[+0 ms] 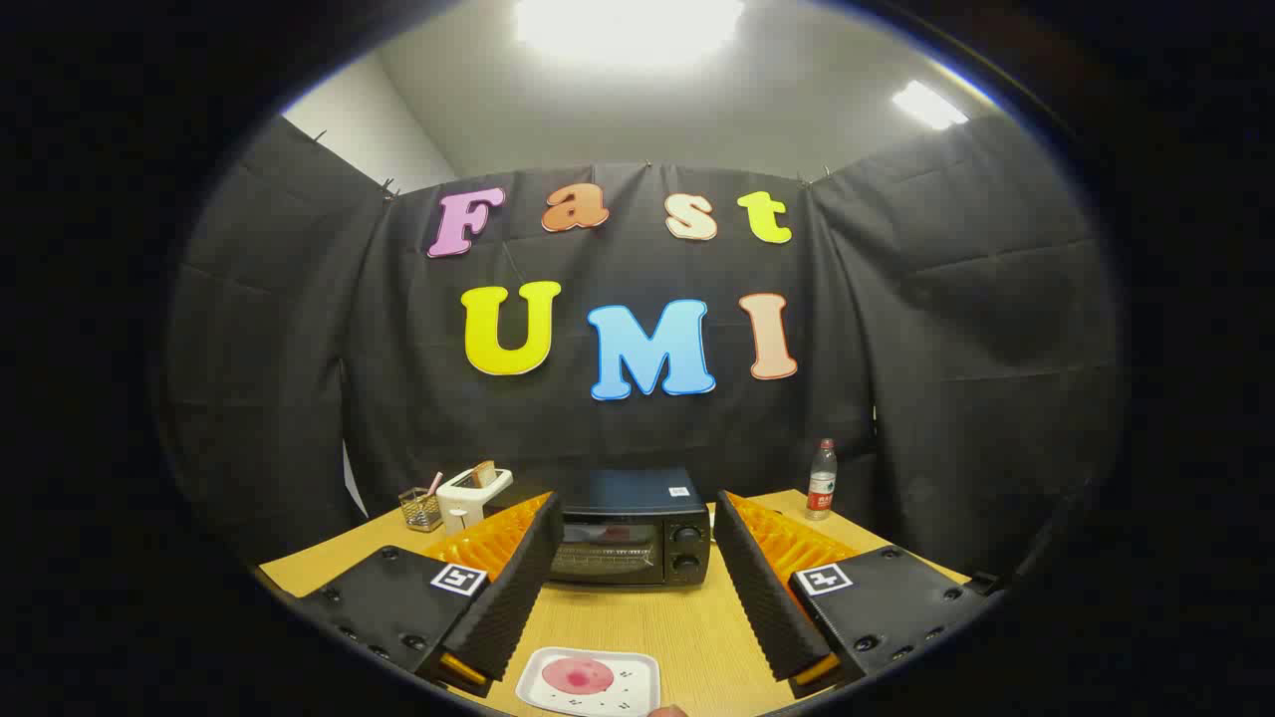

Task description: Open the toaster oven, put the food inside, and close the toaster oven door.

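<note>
Gripper view: jaws [637, 583] spread wide, grasping nothing, held above the wooden counter [687, 622]. Oven [632, 528]: black, door closed, at the counter's far edge, beyond the fingers and seen between them. Tray [590, 682]: white, at the near edge, between the finger bases, carrying a pink round of food [578, 676]. Toaster [474, 495]: white, toward the far left corner, beside a wire holder [420, 509]. Bottle [822, 480]: clear, red label, upright at the far right corner.
</note>
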{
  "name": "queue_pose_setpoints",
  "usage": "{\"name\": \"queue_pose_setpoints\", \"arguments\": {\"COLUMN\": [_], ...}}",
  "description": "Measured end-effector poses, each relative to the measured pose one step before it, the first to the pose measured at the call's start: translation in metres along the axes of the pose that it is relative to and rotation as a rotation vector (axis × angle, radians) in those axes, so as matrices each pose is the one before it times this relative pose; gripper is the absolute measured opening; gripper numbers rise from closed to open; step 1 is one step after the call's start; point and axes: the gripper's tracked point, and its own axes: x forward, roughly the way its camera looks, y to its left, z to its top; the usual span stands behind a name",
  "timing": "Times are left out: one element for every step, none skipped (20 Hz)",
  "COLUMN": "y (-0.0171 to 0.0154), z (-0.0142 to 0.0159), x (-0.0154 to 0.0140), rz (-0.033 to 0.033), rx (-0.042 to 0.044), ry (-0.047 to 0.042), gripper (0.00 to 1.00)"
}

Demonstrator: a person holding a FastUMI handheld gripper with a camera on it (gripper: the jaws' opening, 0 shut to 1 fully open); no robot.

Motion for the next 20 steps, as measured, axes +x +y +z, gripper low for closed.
{"name": "queue_pose_setpoints", "arguments": {"y": [-0.00019,0.00087,0.00059,-0.00003,-0.00062,0.00001,-0.00042,-0.00040,-0.00028,-0.00058,0.00004,-0.00034,-0.00048,0.00146,0.00103,0.00085,0.00157,0.00314,0.00228,0.00337], "z": [0.00100,-0.00035,0.00117,0.00046,0.00108,0.00001,0.00104,-0.00159,0.00014,-0.00006,0.00132,0.00002,0.00012,-0.00103,0.00031,0.00047,0.00162,0.00053,0.00112,0.00110], "x": [0.00125,-0.00037,-0.00003,-0.00012,-0.00011,0.00020,0.00069,-0.00096,0.00034,-0.00033,0.00038,0.00044,0.00090,0.00032,0.00112,0.00154,0.00307,0.00332,0.00305,0.00338], "rz": [-0.00035,0.00074,0.00095,0.00143,-0.00127,-0.00112,-0.00165,0.00028,-0.00131,-0.00160,-0.00121,-0.00079,0.00076,0.00215,0.00099,0.00078,0.00315,0.00292,0.00316,0.00482], "rx": [-0.00170,-0.00008,0.00186,0.00126,-0.00081,-0.00111,-0.00152,-0.00004,0.00115,0.00168,0.00208,0.00162,0.00128,0.00023,-0.00084,0.00079,0.00231,0.00126,0.00022,0.00076], "ry": [-0.00131,-0.00104,-0.00226,-0.00164,-0.00138,-0.00281,-0.00111,0.00179,0.00055,-0.00013,-0.00137,-0.00164,-0.00026,0.00058,-0.00093,-0.00151,-0.00113,-0.00163,-0.00192,-0.00112], "gripper": [0.97,0.97,0.97,0.96,0.97,0.97,0.97,0.96,0.97,0.97,0.97,0.97,0.97,0.97,0.97,0.97,0.97,0.97,0.97,0.97]}}
